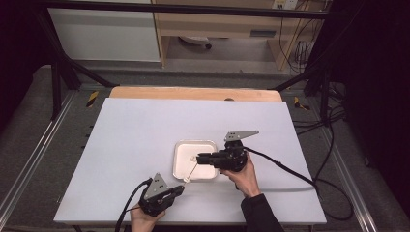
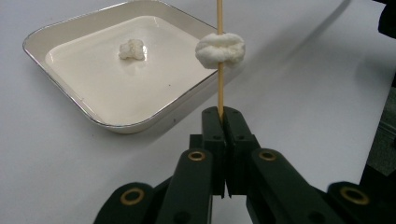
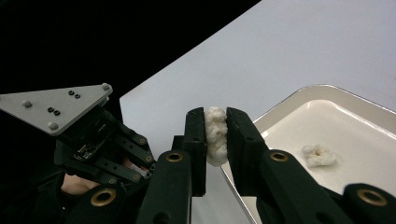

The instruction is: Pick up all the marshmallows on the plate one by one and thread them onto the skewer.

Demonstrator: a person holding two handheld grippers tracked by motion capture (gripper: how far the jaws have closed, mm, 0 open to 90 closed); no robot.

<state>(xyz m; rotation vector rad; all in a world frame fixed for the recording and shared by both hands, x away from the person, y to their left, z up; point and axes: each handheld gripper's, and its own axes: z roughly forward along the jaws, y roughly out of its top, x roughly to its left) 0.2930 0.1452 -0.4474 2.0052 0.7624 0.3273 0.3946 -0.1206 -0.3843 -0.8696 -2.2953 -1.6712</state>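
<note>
Left gripper (image 1: 178, 190), near table edge: jaws fully closed on the bottom end of a thin wooden skewer (image 2: 220, 88); in the left gripper view the stick rises straight out from between the jaws. 1 white puffed piece (image 2: 220, 49) already threaded partway up it. From the high view the skewer's long axis runs from the left gripper up and right toward the tray (image 1: 180, 145), free tip aimed at the right gripper.

Centre: shallow white square tray on the white table (image 1: 125, 125); 1 loose puffed piece (image 2: 131, 49) lies on its floor, apart from the walls.

Right gripper (image 1: 199, 157), over the tray's right half, pointing left: jaws nearly closed, pinching a 2nd puffed piece (image 3: 215, 134) by its 2 flat sides; piece stands between the pads, top and bottom showing beyond them.

Handling, as judged: puffed pieces look very light, airy, brittle; likely to crumble under a hard squeeze, so a light pinch across the widest part, leaving the middle free for the skewer to pass. Skewer stiff along its length but slender; likely to flex or snap if pushed sideways; best held low near the base, as now, and loaded straight along its axis.
</note>
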